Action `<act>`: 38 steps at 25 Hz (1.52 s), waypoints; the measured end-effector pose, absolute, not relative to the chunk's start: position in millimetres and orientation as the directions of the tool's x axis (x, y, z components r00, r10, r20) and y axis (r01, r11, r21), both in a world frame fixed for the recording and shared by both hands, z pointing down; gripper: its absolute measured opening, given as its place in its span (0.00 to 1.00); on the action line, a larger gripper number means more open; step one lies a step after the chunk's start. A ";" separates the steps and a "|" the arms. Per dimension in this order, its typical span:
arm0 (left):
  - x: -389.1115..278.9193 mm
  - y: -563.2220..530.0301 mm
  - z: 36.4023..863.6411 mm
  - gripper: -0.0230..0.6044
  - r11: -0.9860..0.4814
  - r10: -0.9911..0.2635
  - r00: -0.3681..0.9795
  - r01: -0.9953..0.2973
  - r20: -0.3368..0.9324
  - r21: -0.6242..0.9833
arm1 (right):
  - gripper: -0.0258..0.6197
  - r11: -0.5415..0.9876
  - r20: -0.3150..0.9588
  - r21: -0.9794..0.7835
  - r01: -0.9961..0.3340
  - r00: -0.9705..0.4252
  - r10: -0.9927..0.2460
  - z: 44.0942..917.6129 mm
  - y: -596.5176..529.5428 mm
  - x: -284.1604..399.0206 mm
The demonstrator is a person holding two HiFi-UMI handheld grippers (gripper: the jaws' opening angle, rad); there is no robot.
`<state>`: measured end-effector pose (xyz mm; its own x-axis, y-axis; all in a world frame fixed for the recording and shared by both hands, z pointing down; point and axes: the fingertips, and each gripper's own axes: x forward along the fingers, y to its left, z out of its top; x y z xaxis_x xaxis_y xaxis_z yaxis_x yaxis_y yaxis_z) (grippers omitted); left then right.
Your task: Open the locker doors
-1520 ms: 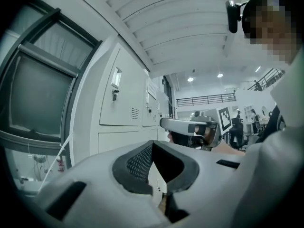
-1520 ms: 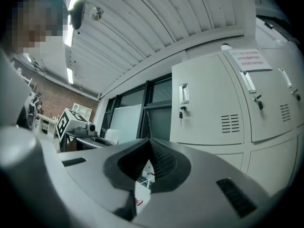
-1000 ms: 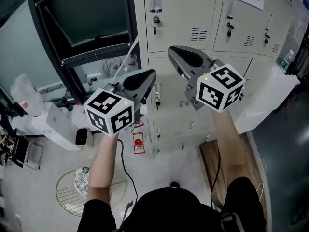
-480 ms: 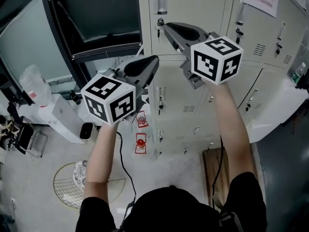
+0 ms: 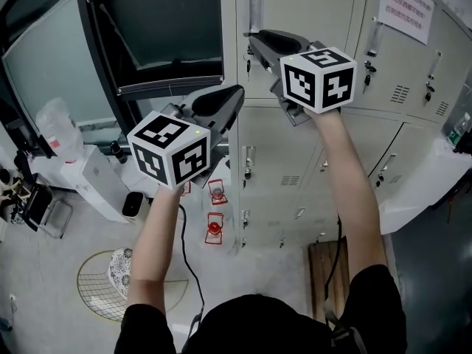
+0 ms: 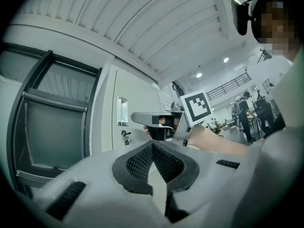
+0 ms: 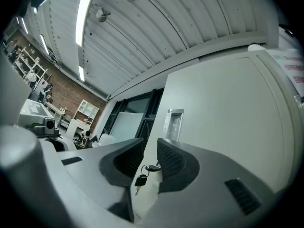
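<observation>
Right gripper (image 7: 149, 161): raised at the upper locker door (image 5: 318, 7); jaws partly apart, just been opening, gripping nothing.
Key (image 7: 144, 171): in the door's lock, showing in the gap between those jaws.
Left gripper (image 6: 153, 149): jaws together, empty, lower and beside the right.

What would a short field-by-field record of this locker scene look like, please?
Lockers: pale metal, in rows
Top door: looks closed
Key: hanging from that door's lock
Right gripper: jaws apart, just been opening; key seen in the gap, not gripped
Left gripper: jaws together, empty
</observation>
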<state>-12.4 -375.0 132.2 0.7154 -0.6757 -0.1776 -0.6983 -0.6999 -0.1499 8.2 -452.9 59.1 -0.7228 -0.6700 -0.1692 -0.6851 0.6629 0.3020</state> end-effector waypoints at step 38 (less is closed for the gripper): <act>-45.4 -359.1 169.9 0.07 -0.726 -0.662 0.738 -0.675 -0.135 -0.130 | 0.25 0.556 -0.098 0.293 -0.778 -0.603 -0.792 48.4 -493.2 -16.1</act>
<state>-45.4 -359.1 169.9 0.7377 -0.6616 -0.1345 -0.6750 -0.7263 -0.1297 -16.1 -493.2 48.4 -0.6031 -0.7916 -0.0982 -0.7777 0.5561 0.2931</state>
